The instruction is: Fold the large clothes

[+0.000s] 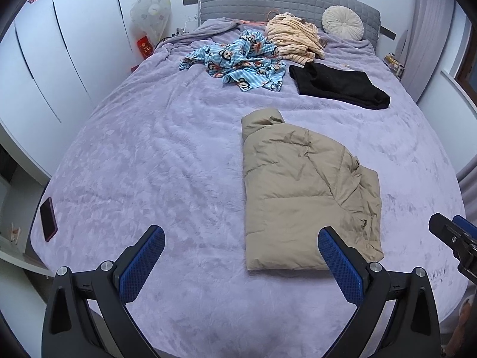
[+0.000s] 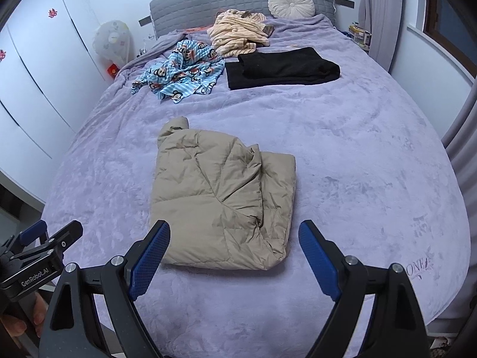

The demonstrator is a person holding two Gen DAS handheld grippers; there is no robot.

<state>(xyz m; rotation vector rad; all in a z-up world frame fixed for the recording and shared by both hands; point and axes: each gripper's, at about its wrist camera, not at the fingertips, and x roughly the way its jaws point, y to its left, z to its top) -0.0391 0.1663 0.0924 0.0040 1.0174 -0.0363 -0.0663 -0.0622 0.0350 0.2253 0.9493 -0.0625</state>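
Both my grippers, left (image 1: 241, 240) and right (image 2: 234, 234), hang spread wide and empty at lower frame. Folded beige puffer jacket (image 1: 301, 191) lies mid-frame on lavender bed blanket (image 1: 155, 161). Folded black garment (image 1: 337, 85), crumpled monkey-print cloth (image 1: 241, 62): upper centre.

Each gripper is a black frame with two angled arms. The left gripper (image 1: 241, 241) and right gripper (image 2: 234, 237) each carry two fingers faced with blue pads (image 1: 142, 264) of a fine cross-hatched texture. Behind each pad, a round silver screw head (image 2: 117, 260) sits on the black arm, with a second one further outboard. Triangular cut-outs lighten the outer arms. White lettering "GenRobot.AI" (image 2: 34, 277) marks the side of the left gripper's black body.
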